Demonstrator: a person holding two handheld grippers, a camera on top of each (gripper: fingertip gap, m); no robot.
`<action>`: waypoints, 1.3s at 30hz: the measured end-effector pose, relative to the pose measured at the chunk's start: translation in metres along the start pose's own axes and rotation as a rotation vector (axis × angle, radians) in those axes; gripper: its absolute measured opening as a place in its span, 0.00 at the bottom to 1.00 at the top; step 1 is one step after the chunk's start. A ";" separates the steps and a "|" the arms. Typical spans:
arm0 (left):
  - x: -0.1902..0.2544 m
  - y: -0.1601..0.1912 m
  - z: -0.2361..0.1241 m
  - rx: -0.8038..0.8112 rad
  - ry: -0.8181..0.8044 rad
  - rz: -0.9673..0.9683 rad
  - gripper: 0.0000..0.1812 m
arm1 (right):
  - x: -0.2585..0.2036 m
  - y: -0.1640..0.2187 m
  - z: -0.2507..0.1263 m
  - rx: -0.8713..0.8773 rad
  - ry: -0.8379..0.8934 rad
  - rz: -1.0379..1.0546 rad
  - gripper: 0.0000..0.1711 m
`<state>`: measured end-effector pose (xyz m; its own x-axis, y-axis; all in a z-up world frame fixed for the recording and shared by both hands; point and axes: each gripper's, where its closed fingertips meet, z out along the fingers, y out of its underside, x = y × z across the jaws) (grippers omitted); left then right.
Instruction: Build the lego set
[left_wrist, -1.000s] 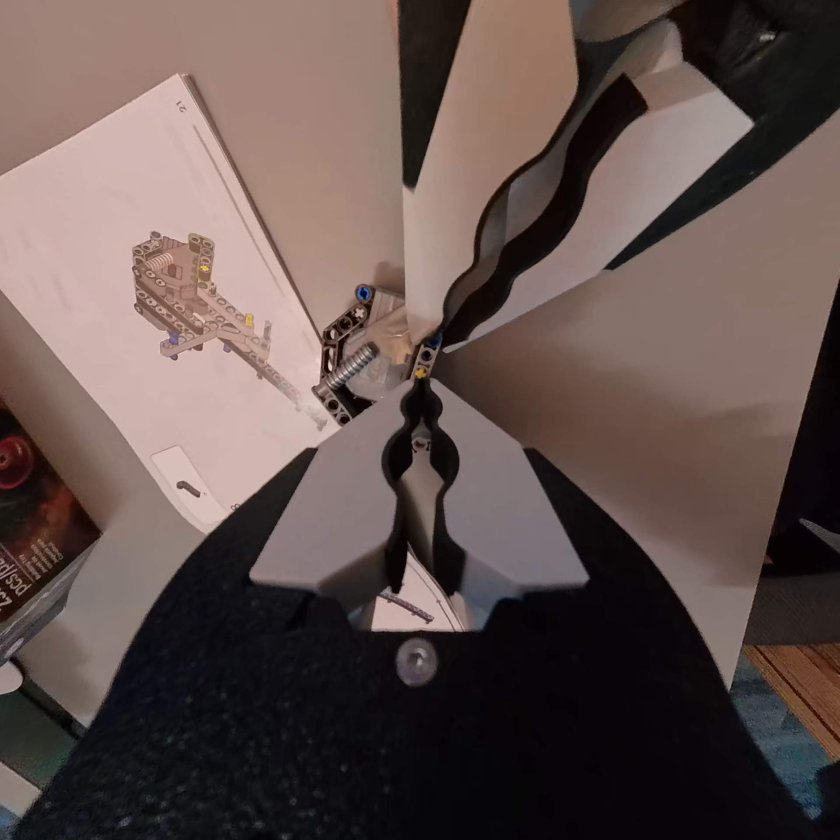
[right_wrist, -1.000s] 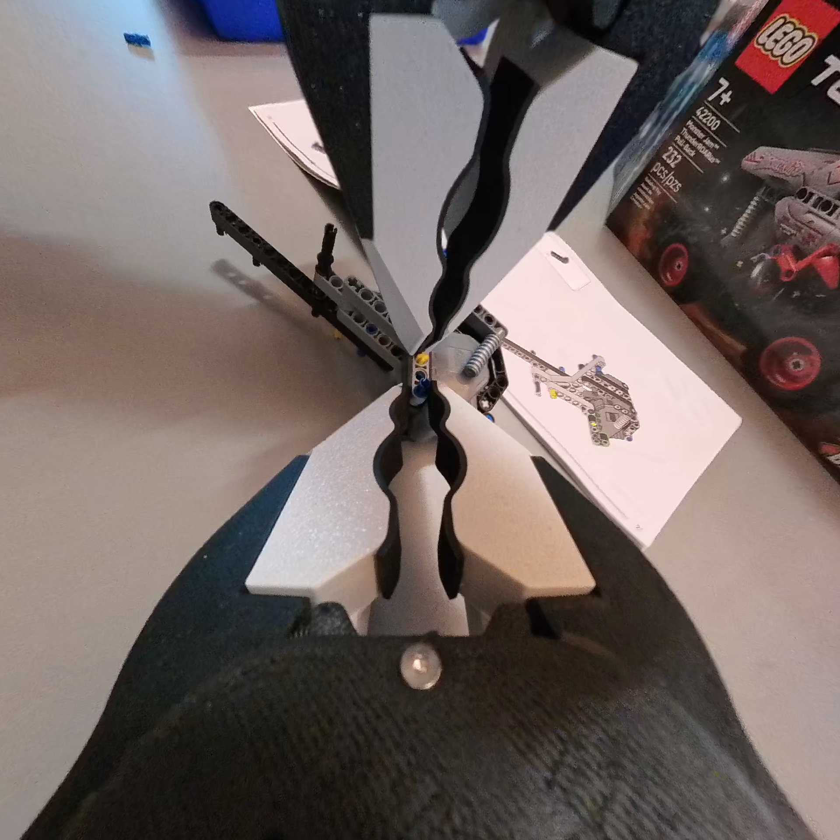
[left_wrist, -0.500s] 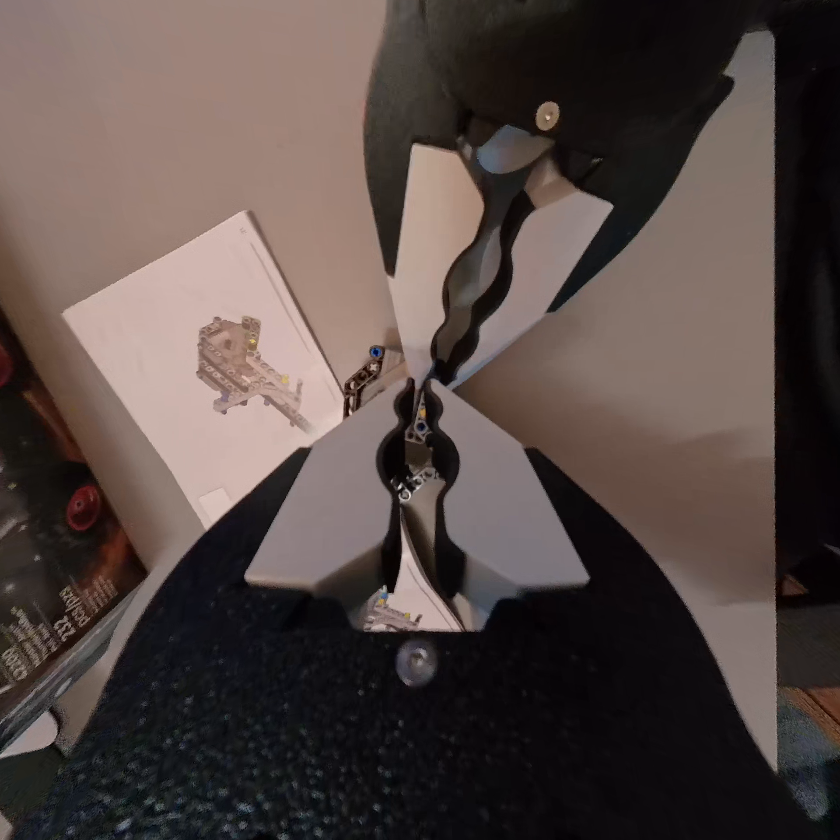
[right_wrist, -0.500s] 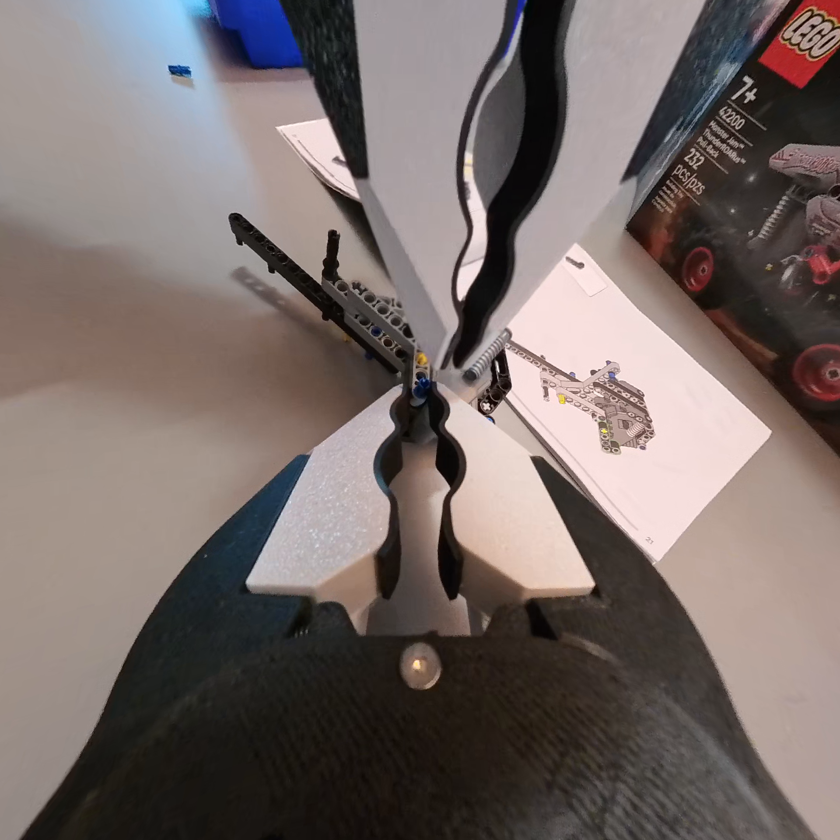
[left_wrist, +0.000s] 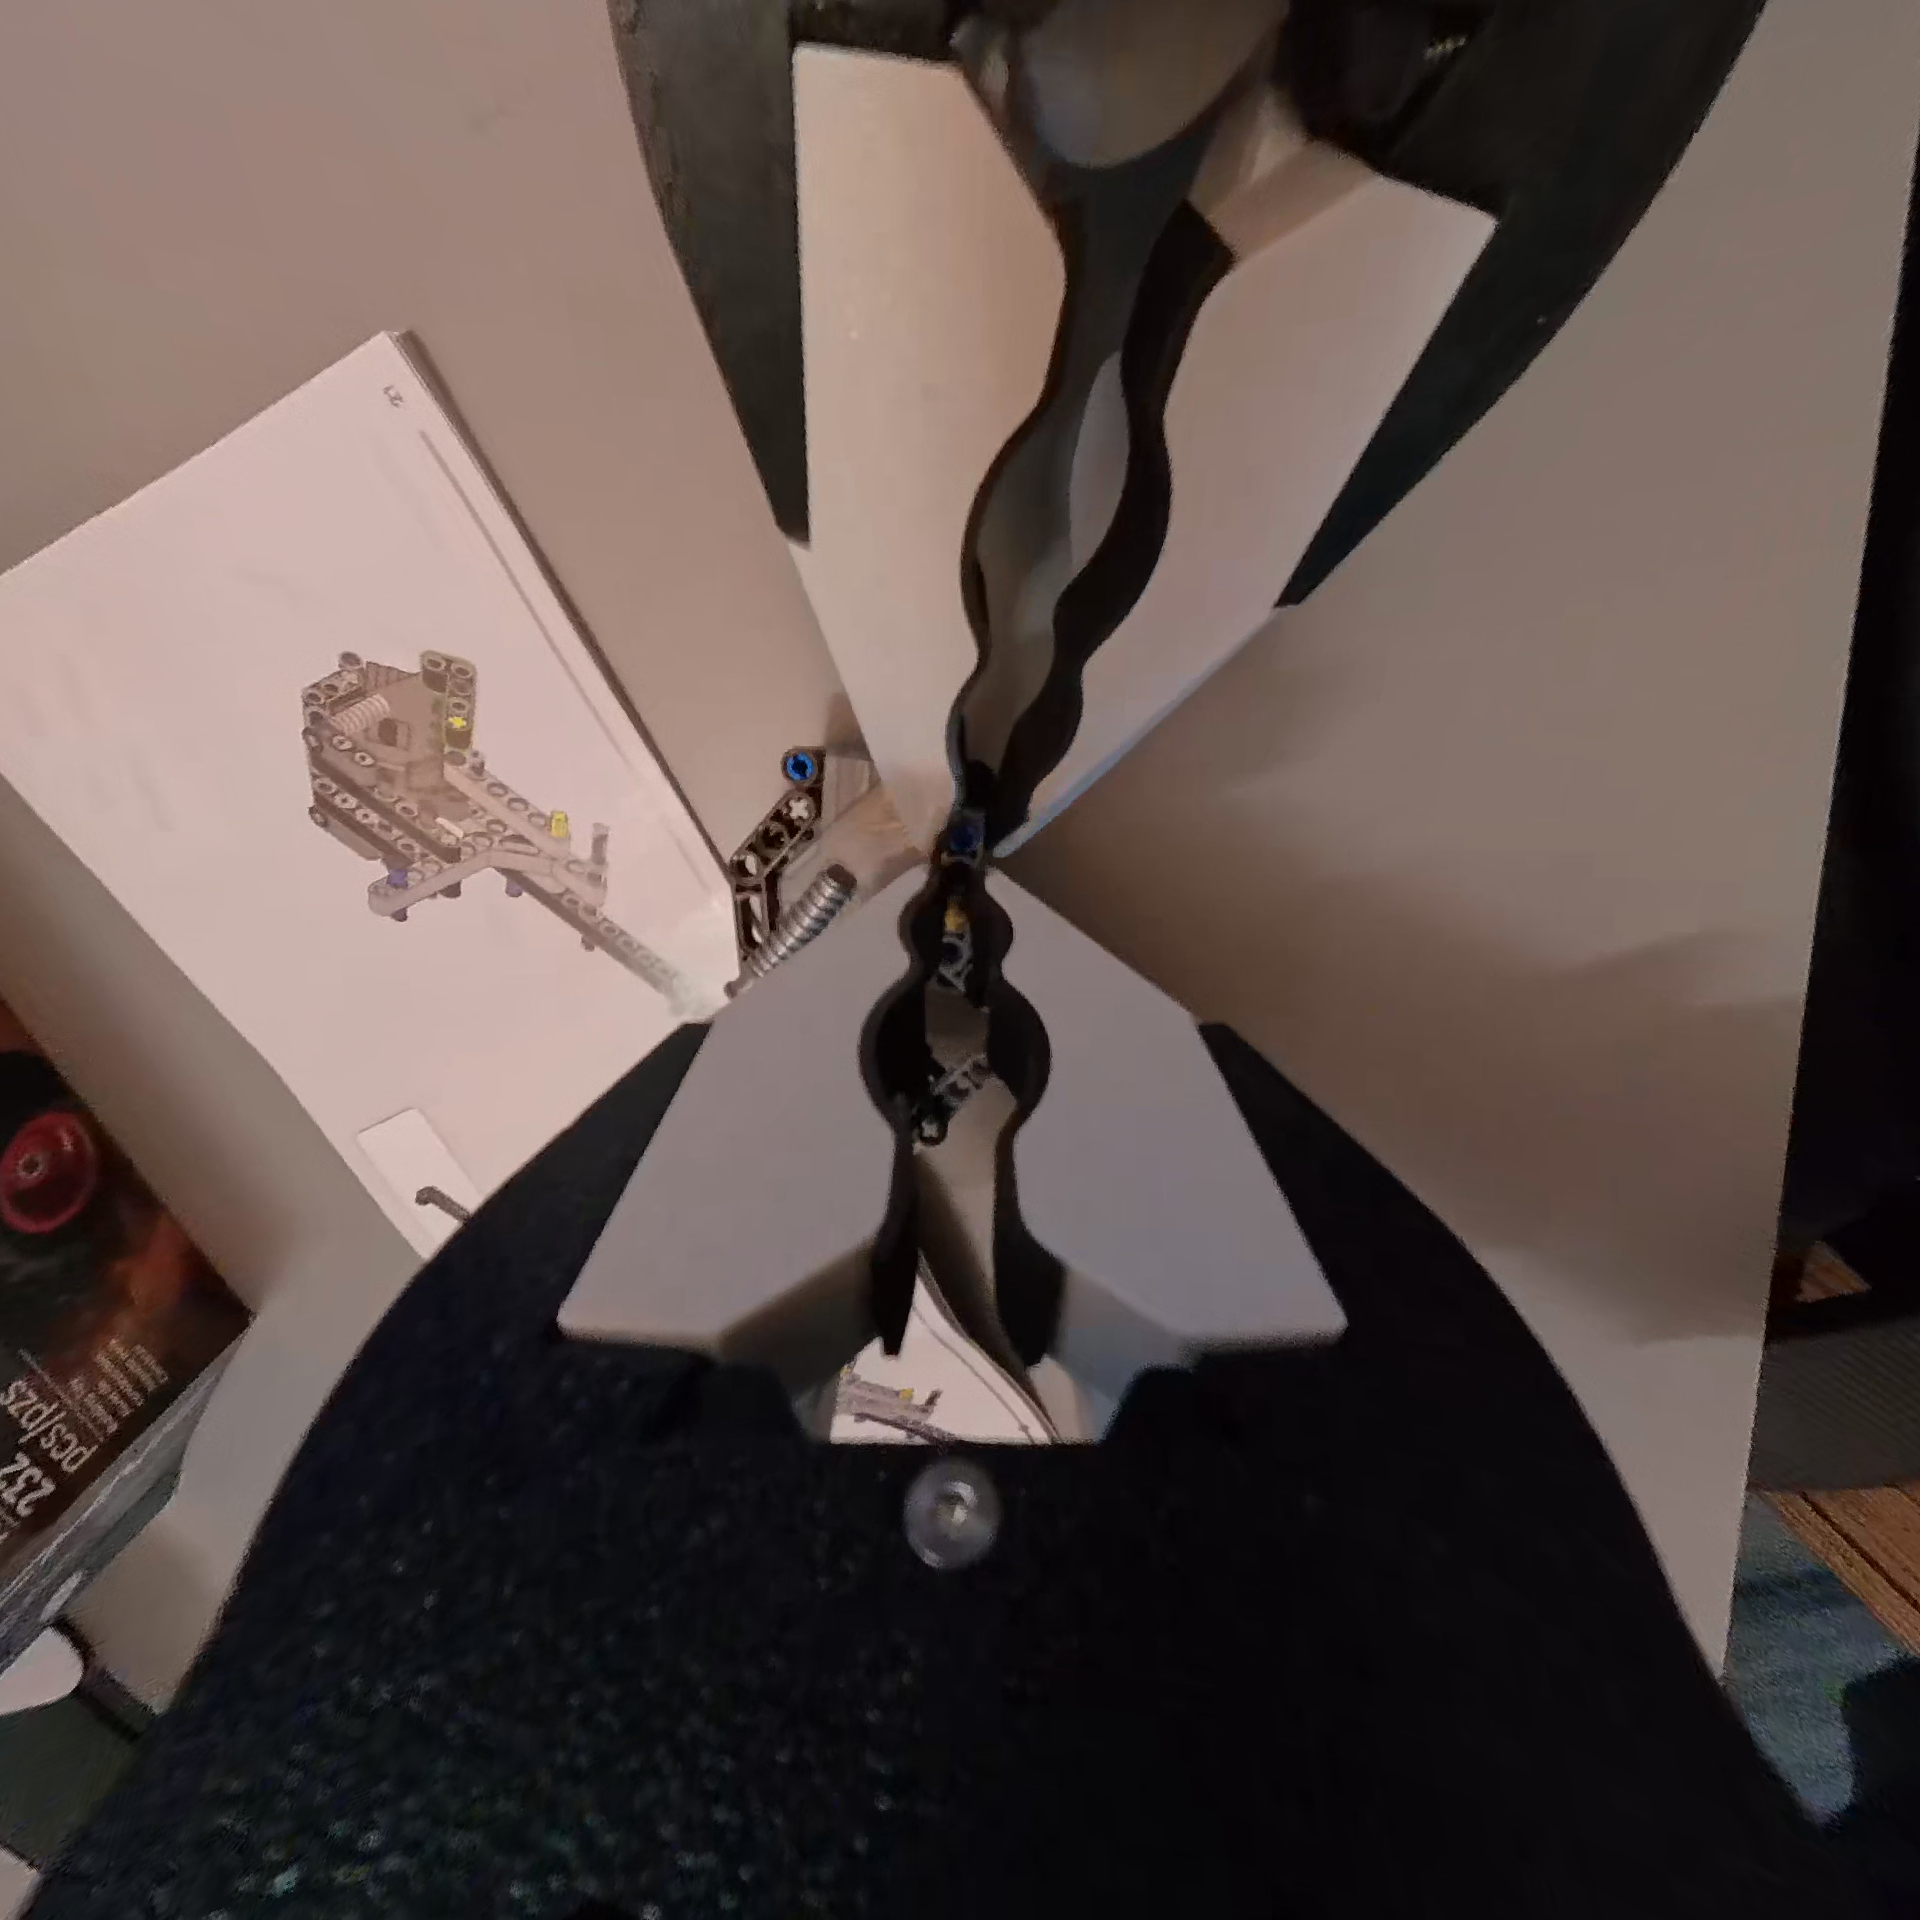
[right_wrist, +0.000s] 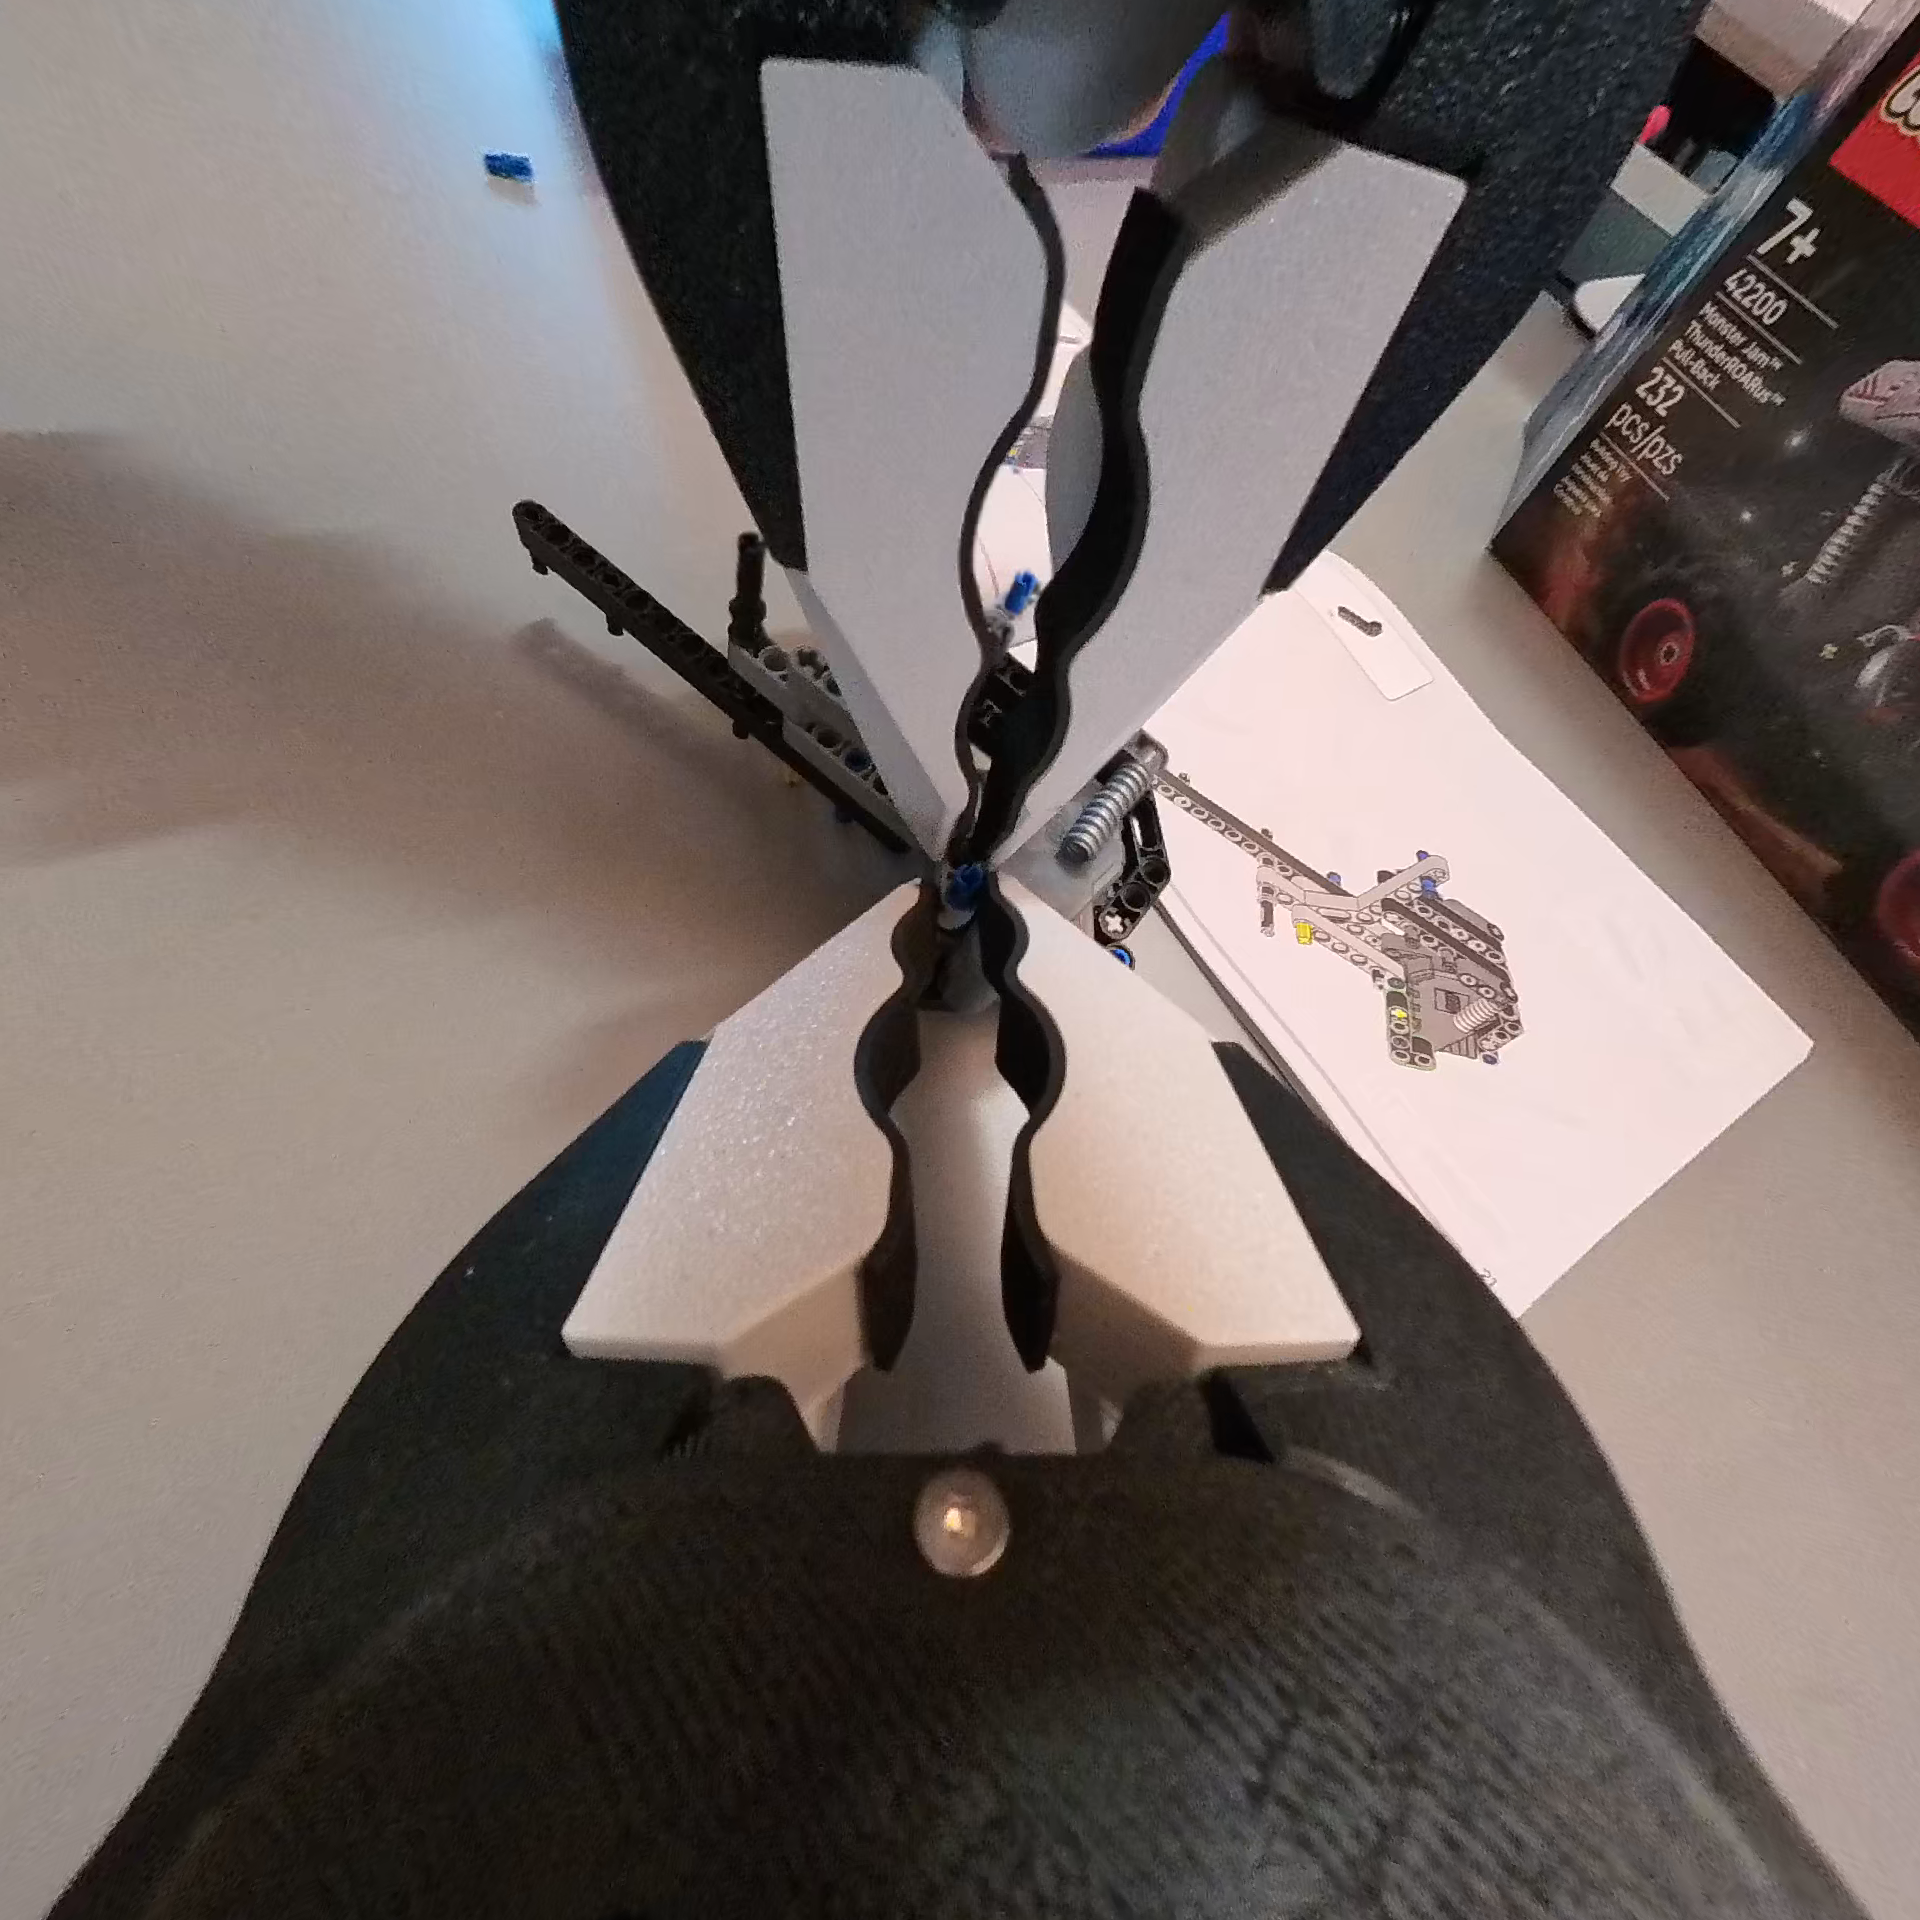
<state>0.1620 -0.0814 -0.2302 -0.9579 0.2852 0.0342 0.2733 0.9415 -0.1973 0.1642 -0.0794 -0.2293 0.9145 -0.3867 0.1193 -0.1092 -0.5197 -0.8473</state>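
Note:
The part-built lego assembly (right_wrist: 795, 691) lies on the table: a long black beam (right_wrist: 623, 603), grey beams and a metal spring (right_wrist: 1107, 810). In the left wrist view I see its black bent beam (left_wrist: 774, 862) and spring (left_wrist: 805, 920). My left gripper (left_wrist: 956, 904) and right gripper (right_wrist: 961, 904) meet tip to tip over the assembly's upright end, both shut on it. A blue pin (right_wrist: 964, 883) shows between the tips; it also shows in the left wrist view (left_wrist: 964, 836). The right gripper (left_wrist: 982, 821) comes from above in the left view, the left gripper (right_wrist: 971, 842) from above in the right view.
The open instruction booklet (right_wrist: 1455, 935) lies right of the assembly; it also shows in the left wrist view (left_wrist: 343, 748). The dark lego box (right_wrist: 1745, 499) stands beyond it. A small blue piece (right_wrist: 507, 164) lies far left. The table edge (left_wrist: 1023, 1507) runs down the right of the left view. My two grippers' fingertips are within a few centimetres of each other. From either gripper's tips it is about 35 cm to the small blue piece (right_wrist: 507, 164).
Both grippers stay shut at the same spot on the assembly. They have tilted about it, and the left wrist view has come closer to the booklet again.

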 end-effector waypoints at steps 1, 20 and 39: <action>0.000 0.001 0.000 -0.010 -0.003 -0.001 0.01 | 0.000 0.000 0.000 0.005 0.000 0.003 0.04; -0.005 -0.003 -0.011 0.065 -0.092 -0.033 0.00 | 0.000 0.000 0.000 0.029 0.021 -0.021 0.04; 0.006 0.003 -0.008 -0.076 -0.035 -0.001 0.02 | -0.005 0.001 -0.004 0.042 -0.068 -0.030 0.04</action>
<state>0.1576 -0.0753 -0.2231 -0.9602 0.2792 -0.0006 0.2772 0.9530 -0.1221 0.1576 -0.0810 -0.2292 0.9415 -0.3181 0.1114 -0.0657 -0.4972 -0.8652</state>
